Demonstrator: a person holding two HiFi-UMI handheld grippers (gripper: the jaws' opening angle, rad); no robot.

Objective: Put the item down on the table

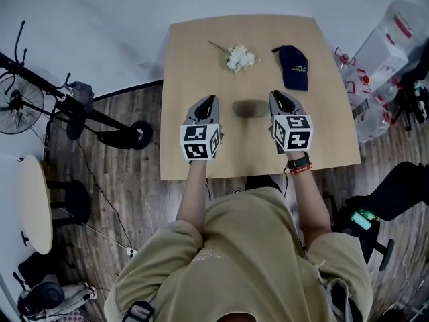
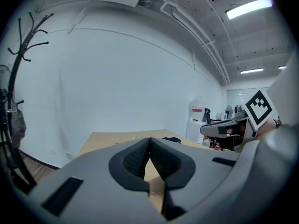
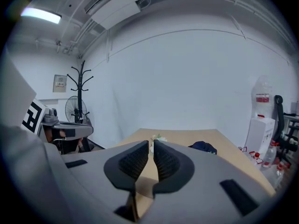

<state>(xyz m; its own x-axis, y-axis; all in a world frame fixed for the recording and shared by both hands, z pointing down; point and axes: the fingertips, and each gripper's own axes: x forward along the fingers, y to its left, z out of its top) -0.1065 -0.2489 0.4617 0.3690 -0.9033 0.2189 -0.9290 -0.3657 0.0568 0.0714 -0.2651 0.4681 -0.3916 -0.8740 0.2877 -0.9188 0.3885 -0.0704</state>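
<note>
Left tongs (image 1: pixel 207 101): pinched closed, empty. Right tongs (image 1: pixel 279 96): all but closed, empty. Ahead of right tongs, cap (image 1: pixel 293 67) on table (image 1: pixel 194 52); flowers (image 1: pixel 239 58) ahead between both. Probably already down. Risk of knocking either askew if swept forward low.

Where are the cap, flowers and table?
cap (image 1: pixel 293 67), head view, on its crown.
flowers (image 1: pixel 239 58), head view, on the white blooms.
table (image 1: pixel 198 56), head view, on bare top left of the flowers.

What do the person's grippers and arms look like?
The left gripper and right gripper have grey bodies, black ribbed pads and white cubes with black square markers. Khaki short-sleeved shirt; black watch and red band on the right wrist.
</note>
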